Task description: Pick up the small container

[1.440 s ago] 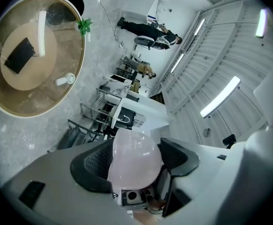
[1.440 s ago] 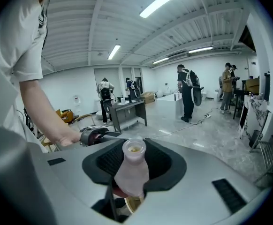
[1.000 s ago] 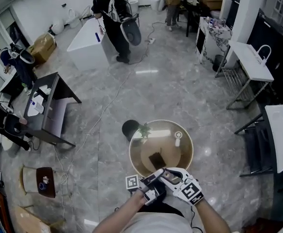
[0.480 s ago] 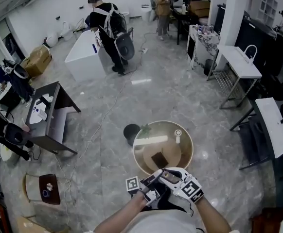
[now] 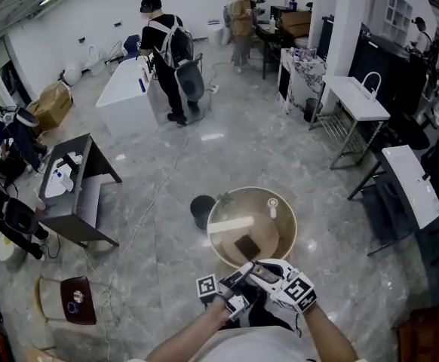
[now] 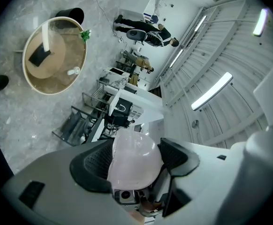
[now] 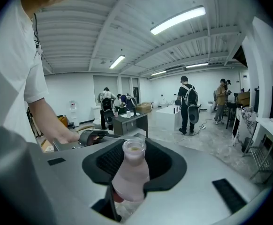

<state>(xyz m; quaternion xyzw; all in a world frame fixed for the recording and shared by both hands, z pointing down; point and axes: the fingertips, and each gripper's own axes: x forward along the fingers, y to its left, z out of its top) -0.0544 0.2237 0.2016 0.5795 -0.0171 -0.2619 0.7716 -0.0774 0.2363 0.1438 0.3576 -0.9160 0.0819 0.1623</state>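
A small pink bottle (image 7: 130, 179) with an open neck stands between the pads of my right gripper (image 7: 132, 172), which is shut on it. Its rounded pink end (image 6: 134, 158) also fills my left gripper (image 6: 135, 165), whose pads press on both sides. In the head view, the left gripper (image 5: 242, 279) and the right gripper (image 5: 271, 276) meet close to my body, just short of the round table's rim (image 5: 213, 236). The bottle is mostly hidden there.
On the round table (image 6: 56, 84) lie a dark block (image 5: 245, 246), a white strip (image 5: 231, 223) and a small white item (image 5: 272, 203). A plant (image 5: 224, 200) and a black bin (image 5: 201, 206) stand at its far left edge. Desks, chairs and several people are farther off.
Both grippers stay together on the bottle in the same place. The head view has swung a little, and the people at the back have shifted.
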